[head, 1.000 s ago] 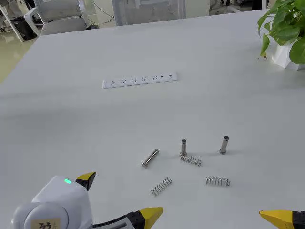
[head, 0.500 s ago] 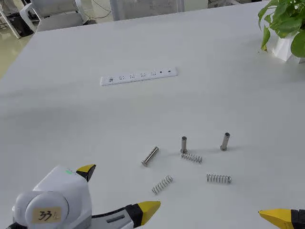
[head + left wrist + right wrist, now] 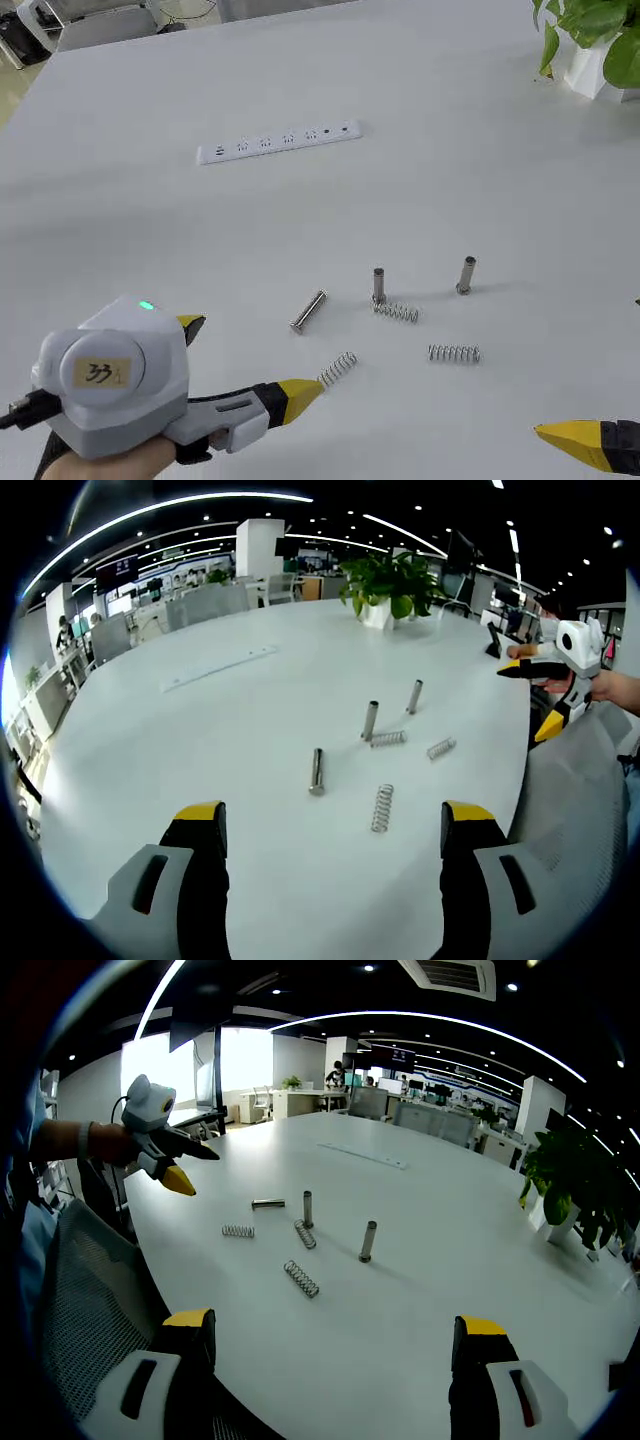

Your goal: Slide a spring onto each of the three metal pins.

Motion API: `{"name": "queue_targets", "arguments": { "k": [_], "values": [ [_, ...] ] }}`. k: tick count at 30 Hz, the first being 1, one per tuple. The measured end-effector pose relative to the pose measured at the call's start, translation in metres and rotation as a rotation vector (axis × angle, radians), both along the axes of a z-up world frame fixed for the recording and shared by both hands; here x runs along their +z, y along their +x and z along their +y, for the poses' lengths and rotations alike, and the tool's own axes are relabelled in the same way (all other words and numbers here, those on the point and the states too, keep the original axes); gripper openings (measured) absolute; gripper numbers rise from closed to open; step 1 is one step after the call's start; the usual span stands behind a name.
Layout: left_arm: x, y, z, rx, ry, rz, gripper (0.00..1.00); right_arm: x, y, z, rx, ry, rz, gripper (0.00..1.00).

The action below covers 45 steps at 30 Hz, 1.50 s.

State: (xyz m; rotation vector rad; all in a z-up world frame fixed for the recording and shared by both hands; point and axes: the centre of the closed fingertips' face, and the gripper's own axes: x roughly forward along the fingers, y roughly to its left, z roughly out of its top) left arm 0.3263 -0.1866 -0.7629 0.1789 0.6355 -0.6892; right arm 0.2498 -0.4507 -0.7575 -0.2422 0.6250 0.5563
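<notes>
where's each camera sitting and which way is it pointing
Head view: on the person's head, facing forward and down at the table; left claw and its hand show lower left.
Left gripper view: on the left claw, facing the plant; own jaws below, right claw at right.
Right gripper view: on the right claw, facing across the table; own jaws below, left claw at left.
Shared: all show the lying pin.
</notes>
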Motion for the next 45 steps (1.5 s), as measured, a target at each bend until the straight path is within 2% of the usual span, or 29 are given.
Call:
{"name": "queue_targets", "arguments": {
  "k": [10, 13, 16, 21, 27, 29, 33, 45],
  "values": [
    [-0.006, 0.019, -0.009, -0.078, 0.066, 0.035, 0.78, -0.001, 0.0, 0.001, -0.001, 0.007, 0.003, 0.98],
    [-0.008, 0.024, -0.011, -0.112, 0.106, 0.037, 0.75, -0.001, 0.0, 0.001, 0.004, 0.001, 0.003, 0.98],
    [-0.007, 0.03, -0.017, -0.125, 0.096, 0.058, 0.74, -0.001, 0.001, 0.0, 0.005, 0.002, 0.005, 0.98],
    [-0.011, 0.036, -0.024, -0.166, 0.124, 0.066, 0.69, -0.002, 0.0, -0.003, 0.006, 0.0, 0.013, 0.98],
    [-0.015, 0.043, -0.033, -0.186, 0.128, 0.088, 0.64, -0.003, -0.002, -0.005, 0.005, -0.001, 0.022, 0.97],
    [-0.015, 0.046, -0.037, -0.182, 0.115, 0.098, 0.64, -0.004, -0.003, -0.006, 0.005, -0.002, 0.025, 0.97],
    [-0.017, 0.053, -0.042, -0.197, 0.124, 0.104, 0.59, -0.004, -0.004, -0.005, 0.008, -0.004, 0.03, 0.97],
    [-0.034, 0.062, -0.056, -0.218, 0.142, 0.156, 0.45, -0.005, -0.008, -0.004, 0.013, -0.002, 0.04, 0.97]
  ]
}}
